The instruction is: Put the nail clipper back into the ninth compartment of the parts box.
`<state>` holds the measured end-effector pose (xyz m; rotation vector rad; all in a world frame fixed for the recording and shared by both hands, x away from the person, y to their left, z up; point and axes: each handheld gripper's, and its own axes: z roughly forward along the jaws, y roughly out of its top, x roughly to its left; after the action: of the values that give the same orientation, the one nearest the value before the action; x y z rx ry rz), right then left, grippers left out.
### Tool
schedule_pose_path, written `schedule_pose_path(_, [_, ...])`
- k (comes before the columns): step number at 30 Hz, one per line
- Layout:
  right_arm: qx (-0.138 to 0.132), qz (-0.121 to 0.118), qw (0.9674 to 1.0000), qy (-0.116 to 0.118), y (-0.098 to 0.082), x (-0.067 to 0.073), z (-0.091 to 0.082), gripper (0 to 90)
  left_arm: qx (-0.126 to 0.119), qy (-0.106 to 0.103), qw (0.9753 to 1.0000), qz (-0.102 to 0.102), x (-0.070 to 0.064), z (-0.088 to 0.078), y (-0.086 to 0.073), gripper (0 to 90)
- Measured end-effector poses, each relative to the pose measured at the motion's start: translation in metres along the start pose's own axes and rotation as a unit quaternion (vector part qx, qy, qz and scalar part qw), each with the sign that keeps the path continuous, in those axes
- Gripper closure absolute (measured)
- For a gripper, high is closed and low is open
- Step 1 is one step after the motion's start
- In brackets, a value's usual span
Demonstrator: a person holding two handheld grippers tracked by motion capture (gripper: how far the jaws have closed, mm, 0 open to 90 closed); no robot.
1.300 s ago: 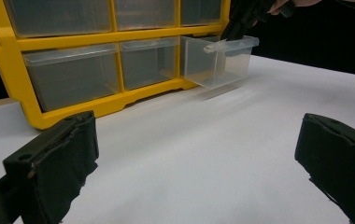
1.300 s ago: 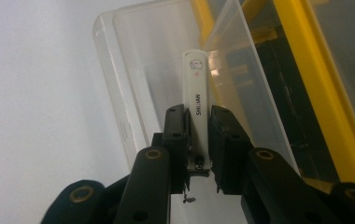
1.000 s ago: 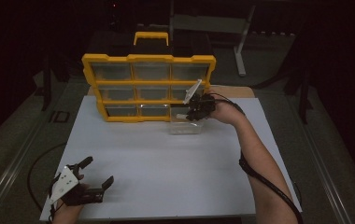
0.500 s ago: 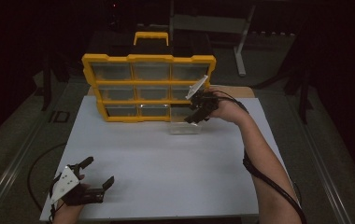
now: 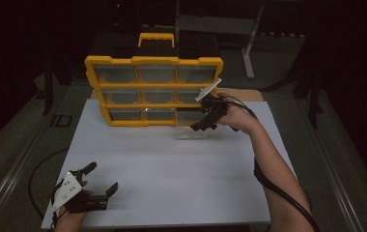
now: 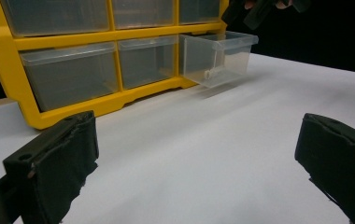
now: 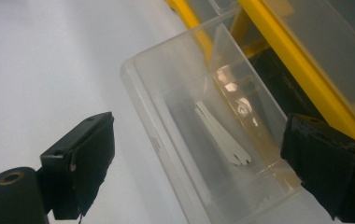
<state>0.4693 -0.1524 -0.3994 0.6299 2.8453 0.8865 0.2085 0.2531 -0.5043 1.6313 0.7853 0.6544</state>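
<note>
A yellow organizer [image 5: 152,61] with clear drawers stands at the back of the white table [image 5: 172,183]. Its bottom right drawer [image 5: 191,133] is pulled out onto the table. A small flat white piece [image 7: 222,135] lies loose on the floor of that drawer [image 7: 166,116]. My right gripper [image 5: 203,124] hovers just above the drawer, open; its jaws have just been opening, and nothing is pressed between them. The left gripper [image 5: 102,178] rests open near the table's front left corner, holding nothing. From there I see the drawer [image 6: 217,56] and the right gripper [image 6: 259,7] over it.
The other drawers [image 6: 68,74] of the organizer are pushed in. A dark floor surrounds the table, and a grey metal stand [image 5: 249,48] is behind the organizer at the right. A cable [image 5: 273,179] trails along the right forearm.
The right gripper's jaws look wider apart over the drawer than a second ago, and the hand has barely shifted. The left gripper has stayed where it was.
</note>
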Motion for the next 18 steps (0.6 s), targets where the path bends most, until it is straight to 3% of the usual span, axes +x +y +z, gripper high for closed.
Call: schedule_pose_path(18, [-0.032,0.015,0.9994,-0.005,-0.0054,0.0017,-0.0013,13.2,0.001,-0.001,1.0000,0.001,0.0000,0.0012,0.0006,0.2])
